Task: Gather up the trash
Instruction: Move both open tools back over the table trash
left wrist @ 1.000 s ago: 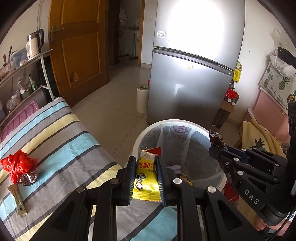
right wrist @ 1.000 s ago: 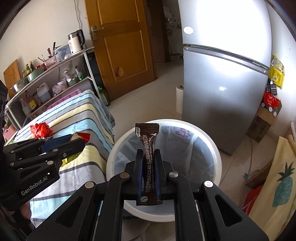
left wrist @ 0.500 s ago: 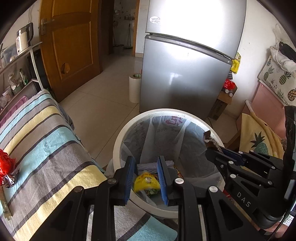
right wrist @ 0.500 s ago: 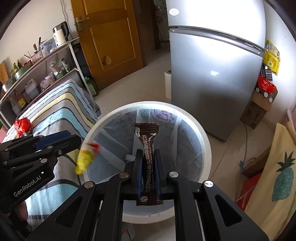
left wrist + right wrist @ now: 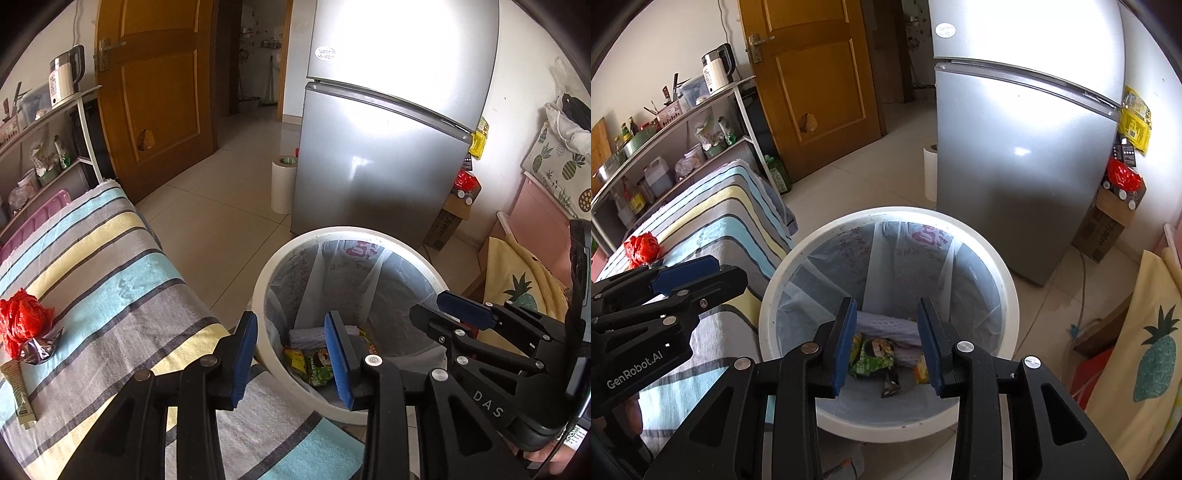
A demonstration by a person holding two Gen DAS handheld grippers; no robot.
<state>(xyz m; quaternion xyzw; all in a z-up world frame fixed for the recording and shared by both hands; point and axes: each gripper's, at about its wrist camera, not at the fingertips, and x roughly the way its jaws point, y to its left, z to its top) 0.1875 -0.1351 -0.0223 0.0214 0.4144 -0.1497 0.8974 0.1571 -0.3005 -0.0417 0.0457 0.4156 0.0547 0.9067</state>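
Both the left tool (image 5: 291, 352) and right tool (image 5: 886, 345) are held wide open, empty, above the bin (image 5: 1008, 291). 3 scraps, possibly more, could be missed on the counter (image 5: 122, 295).

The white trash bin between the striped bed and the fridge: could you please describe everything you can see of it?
The trash bin is a round, white, plastic-looking tub standing upright on the tiled floor, close against the striped bed. A translucent printed liner bag is draped over its rim. At the bottom lie white foam netting, a green snack packet, a dark brown wrapper and a yellow packet. Both grippers hover over it, jaws open and empty.
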